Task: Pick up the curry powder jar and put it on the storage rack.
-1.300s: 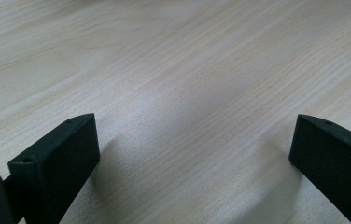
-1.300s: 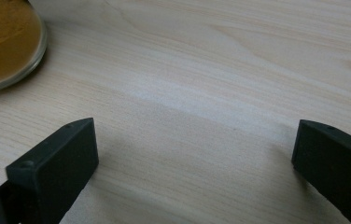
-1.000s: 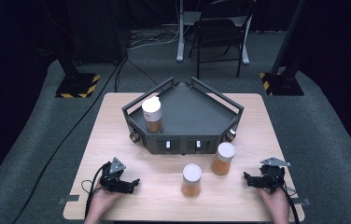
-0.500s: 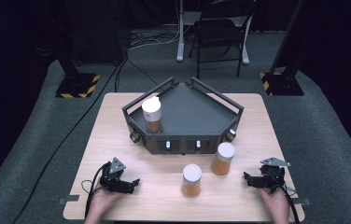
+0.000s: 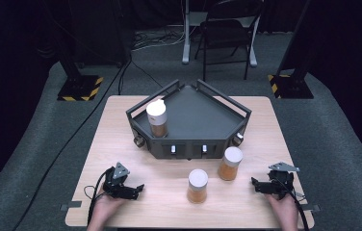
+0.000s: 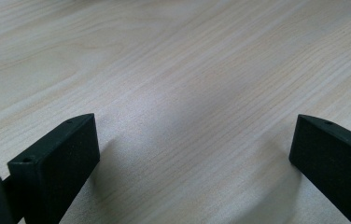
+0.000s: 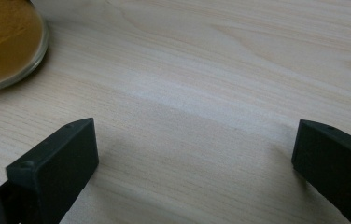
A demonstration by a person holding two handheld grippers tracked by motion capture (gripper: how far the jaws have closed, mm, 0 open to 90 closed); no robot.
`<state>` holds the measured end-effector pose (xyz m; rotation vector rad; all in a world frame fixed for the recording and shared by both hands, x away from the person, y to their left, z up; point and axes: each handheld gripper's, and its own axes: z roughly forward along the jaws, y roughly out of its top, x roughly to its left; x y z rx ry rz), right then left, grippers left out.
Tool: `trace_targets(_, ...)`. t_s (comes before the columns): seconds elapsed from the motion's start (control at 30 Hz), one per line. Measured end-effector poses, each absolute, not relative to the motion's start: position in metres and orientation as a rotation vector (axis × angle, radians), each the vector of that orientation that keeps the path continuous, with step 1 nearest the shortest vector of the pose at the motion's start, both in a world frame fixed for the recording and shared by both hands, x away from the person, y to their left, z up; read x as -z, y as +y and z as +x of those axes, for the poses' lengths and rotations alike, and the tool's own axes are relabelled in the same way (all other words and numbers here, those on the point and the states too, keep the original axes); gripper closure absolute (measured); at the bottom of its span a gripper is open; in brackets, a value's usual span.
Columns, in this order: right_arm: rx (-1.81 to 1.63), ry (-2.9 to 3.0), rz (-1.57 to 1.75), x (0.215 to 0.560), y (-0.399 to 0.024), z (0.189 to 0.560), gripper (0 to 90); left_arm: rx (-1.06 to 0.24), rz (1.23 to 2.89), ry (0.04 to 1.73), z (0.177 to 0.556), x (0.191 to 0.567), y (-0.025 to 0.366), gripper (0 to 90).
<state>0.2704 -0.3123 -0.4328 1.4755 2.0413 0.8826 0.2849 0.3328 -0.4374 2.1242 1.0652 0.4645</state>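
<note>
Nothing has shifted over the last second: both grippers rest at the near edge of the counter (image 5: 121, 120) in the same places as a moment ago, and the three jars stand where they stood. That reads as a pause before the work starts, not a step under way.

The left gripper (image 5: 130, 191) lies low on the wood at the near left, its fingers (image 6: 57, 163) spread wide with bare grain between them. The right gripper (image 5: 258, 185) sits at the near right, fingers (image 7: 54, 165) likewise wide apart and holding nothing; its own view catches the amber side of a jar at the upper left corner, probably the right-hand jar, though too little of it shows to be sure.

Two white-lidded jars wait on the counter in front of the dark tray (image 5: 196, 118): the middle jar (image 5: 198, 186) nearer the person, the right-hand jar (image 5: 229, 163) just before the tray's front wall. A third jar (image 5: 156, 118) already stands upright inside the tray at its left side.

Judging by that layout, loading the tray is one jar along, and the right gripper is closest to the next one.
</note>
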Motion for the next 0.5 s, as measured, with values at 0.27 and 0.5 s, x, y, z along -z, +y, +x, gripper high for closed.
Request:
trace_targets(0.27,-0.882,2.043,1.474,0.4328,-0.3123,0.2704,0.0,-0.465,2.122,1.069,0.2847,0.4375,0.3325,1.7)
trace_targets(0.5,-0.884,2.045,1.472,0.4329,-0.3126,0.2706,0.0,-0.465,2.122,1.069,0.2847,0.4375,0.3326,1.7)
